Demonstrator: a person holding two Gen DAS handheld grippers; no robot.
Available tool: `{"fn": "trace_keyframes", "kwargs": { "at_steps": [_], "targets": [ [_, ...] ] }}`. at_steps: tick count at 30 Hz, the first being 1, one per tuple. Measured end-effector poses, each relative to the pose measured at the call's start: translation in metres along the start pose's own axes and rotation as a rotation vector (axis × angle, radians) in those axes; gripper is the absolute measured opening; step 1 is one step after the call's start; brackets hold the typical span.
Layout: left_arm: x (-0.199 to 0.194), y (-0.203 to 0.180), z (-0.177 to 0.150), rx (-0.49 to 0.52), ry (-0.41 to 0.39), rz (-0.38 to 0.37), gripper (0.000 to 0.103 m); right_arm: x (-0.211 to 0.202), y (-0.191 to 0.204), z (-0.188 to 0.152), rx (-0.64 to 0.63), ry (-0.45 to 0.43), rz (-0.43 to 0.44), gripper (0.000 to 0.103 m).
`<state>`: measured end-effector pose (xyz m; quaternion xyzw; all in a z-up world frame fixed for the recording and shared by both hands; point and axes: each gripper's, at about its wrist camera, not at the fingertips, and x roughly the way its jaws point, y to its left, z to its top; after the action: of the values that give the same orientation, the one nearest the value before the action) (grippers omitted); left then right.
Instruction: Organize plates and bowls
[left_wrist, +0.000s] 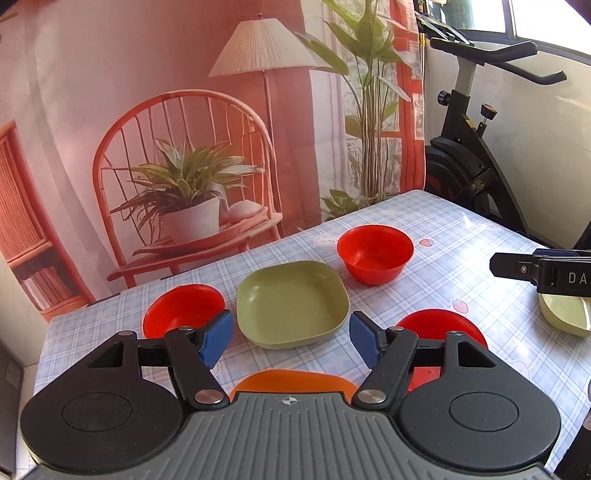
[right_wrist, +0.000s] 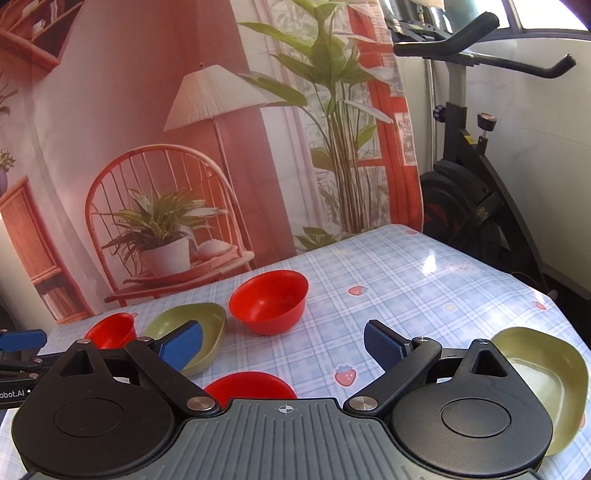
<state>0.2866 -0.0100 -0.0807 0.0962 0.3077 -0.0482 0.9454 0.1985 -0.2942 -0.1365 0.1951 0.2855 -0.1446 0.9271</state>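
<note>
In the left wrist view the left gripper (left_wrist: 291, 336) fills the bottom of the frame, its blue fingers (left_wrist: 216, 338) spread wide and holding nothing. An orange plate (left_wrist: 291, 380) shows only as a thin arc above the gripper body at lower centre, the rest hidden. A red bowl (left_wrist: 177, 310) at left centre is partly covered by the left finger, and another red dish (left_wrist: 443, 328) at right centre is half hidden behind the right finger linkage. The green square plate (left_wrist: 291, 302) lies in full sight in the middle of the frame, just beyond the fingertips and between them. A third red bowl (left_wrist: 375, 253) stands apart above it, with bare tablecloth (left_wrist: 461, 236) running to the far table edge. At the right edge the right gripper (left_wrist: 517, 269) is cut off; a pale green dish (left_wrist: 565, 317) sits under it. In the right wrist view the right gripper (right_wrist: 284, 347) also stands spread and empty. The green square plate (right_wrist: 207, 325) sits behind its left finger at left centre, a small red bowl (right_wrist: 110, 328) beyond it. The upright red bowl (right_wrist: 269, 299) lies above the gap between the fingers. A red rim (right_wrist: 251, 384) peeks over the gripper body. The second green dish (right_wrist: 546, 373) is at lower right, partly hidden by the linkage, close to the table's right edge.
</note>
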Motion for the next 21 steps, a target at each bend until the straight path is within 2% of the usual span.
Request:
{"fn": "trace_keyframes", "kwargs": {
  "at_steps": [1,6,13,18,21],
  "targets": [
    [0.002,0.003,0.002,-0.004,0.007,-0.001,0.072,0.003,0.001,-0.001,0.003,0.009,-0.005,0.081],
    [0.009,0.029,0.011,0.029,0.027,-0.063,0.072,0.011,0.015,-0.006,0.033,0.031,-0.051,0.082],
    [0.009,0.098,0.021,0.079,0.031,-0.013,0.072,0.02,0.053,-0.011,0.038,0.067,-0.037,0.082],
    [0.022,0.145,0.024,0.102,0.02,0.034,0.072,0.034,0.091,-0.001,0.014,0.089,-0.017,0.082],
    [0.035,0.164,0.021,0.064,0.01,0.039,0.072,0.05,0.115,0.006,0.007,0.121,0.018,0.081]
  ]
}}
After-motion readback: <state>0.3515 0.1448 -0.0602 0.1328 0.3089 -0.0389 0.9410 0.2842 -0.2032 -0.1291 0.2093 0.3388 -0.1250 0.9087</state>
